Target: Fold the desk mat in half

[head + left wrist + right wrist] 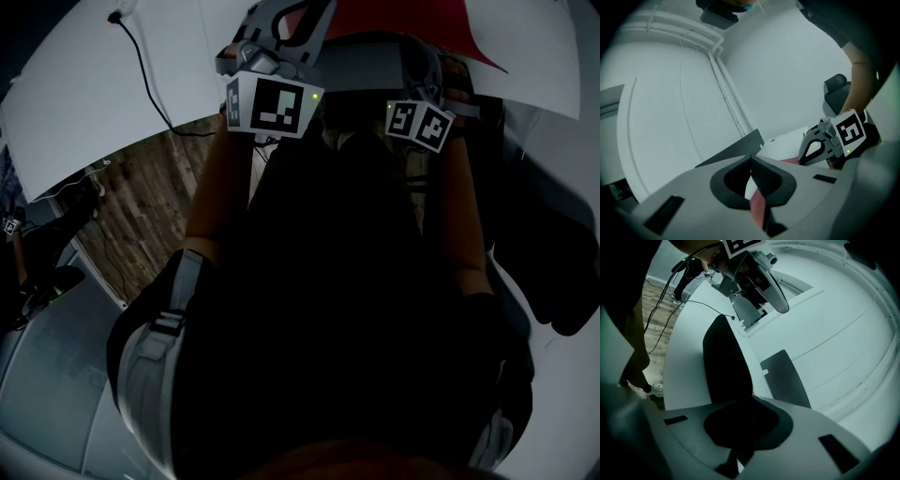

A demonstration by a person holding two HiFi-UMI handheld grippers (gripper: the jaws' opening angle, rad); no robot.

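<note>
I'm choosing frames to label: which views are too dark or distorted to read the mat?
Head view: underexposed, dark clothing fills the middle; only the marker cubes read clearly. Left gripper view: evenly lit, fisheye bend, dark corners; red desk mat sharp between the jaws. Right gripper view: teal cast; mat's underside a black silhouette.

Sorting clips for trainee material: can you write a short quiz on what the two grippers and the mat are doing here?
1. True or false: the left two-jaw gripper is open and empty.
2. What is the right two-jaw gripper clamped on? A) nothing B) the thin red desk mat C) a wooden block
3. Fill in: in the head view the mat lies over a flat white ____.
Key: 1 false, it is shut on the mat's edge; 2 B; 3 table.
</note>
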